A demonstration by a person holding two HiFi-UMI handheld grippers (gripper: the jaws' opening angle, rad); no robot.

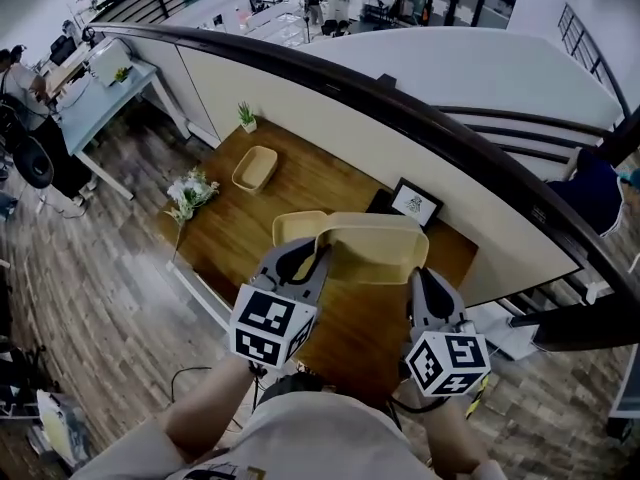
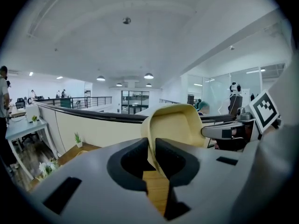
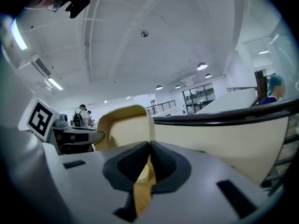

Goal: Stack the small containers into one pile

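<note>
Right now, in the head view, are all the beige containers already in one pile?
No, the small container lies alone on the table near the potted plant, well apart from the large container.

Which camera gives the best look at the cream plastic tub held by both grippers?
Head view: nearly the whole cream plastic tub shows from above. Each gripper view shows only the end wall clamped in its jaws.

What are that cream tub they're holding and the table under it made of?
Tub: probably plastic or a fibre blend, judging by its thin wall and even, matte cream colour. Table: wood or wood-look laminate, with brown plank grain and a slight sheen.
</note>
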